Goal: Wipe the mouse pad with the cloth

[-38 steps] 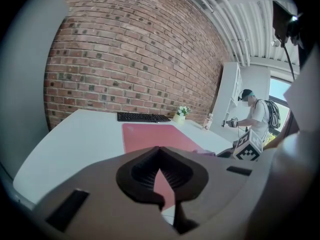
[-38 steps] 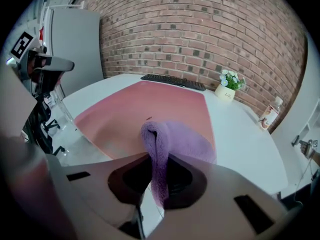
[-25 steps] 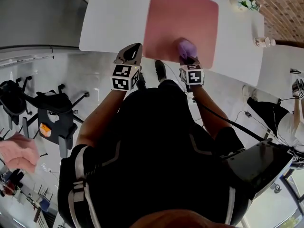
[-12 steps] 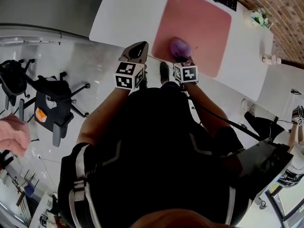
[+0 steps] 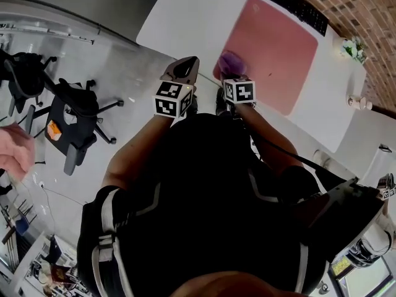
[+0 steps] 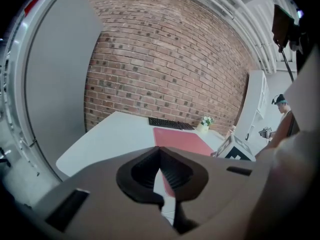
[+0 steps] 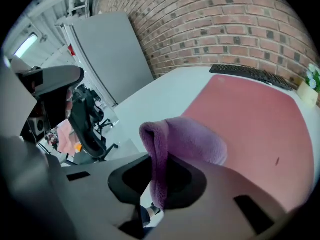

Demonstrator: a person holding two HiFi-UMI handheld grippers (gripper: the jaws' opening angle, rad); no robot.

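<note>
A pink mouse pad [image 5: 272, 53] lies on the white desk [image 5: 192, 17]; it also shows in the right gripper view as a pink mouse pad [image 7: 255, 116] and in the left gripper view as a mouse pad [image 6: 181, 140]. My right gripper [image 5: 230, 67] is shut on a purple cloth [image 5: 231, 62], at the pad's near left corner. The purple cloth [image 7: 175, 146] bulges out between the jaws of the right gripper [image 7: 159, 184]. My left gripper [image 5: 184, 68] is off the desk's near edge, its jaws together with nothing between them; in its own view the left gripper [image 6: 161, 176] is shut.
A black keyboard [image 5: 288, 6] lies beyond the pad, with a small flower pot [image 5: 351, 48] to its right by the brick wall. Black office chairs [image 5: 74, 125] stand on the floor to the left. A grey partition [image 6: 55, 89] stands at the desk's left end.
The right gripper with the cloth has slid left along the pad's near edge to its near left corner. The head view has swung, so the desk sits further right.
</note>
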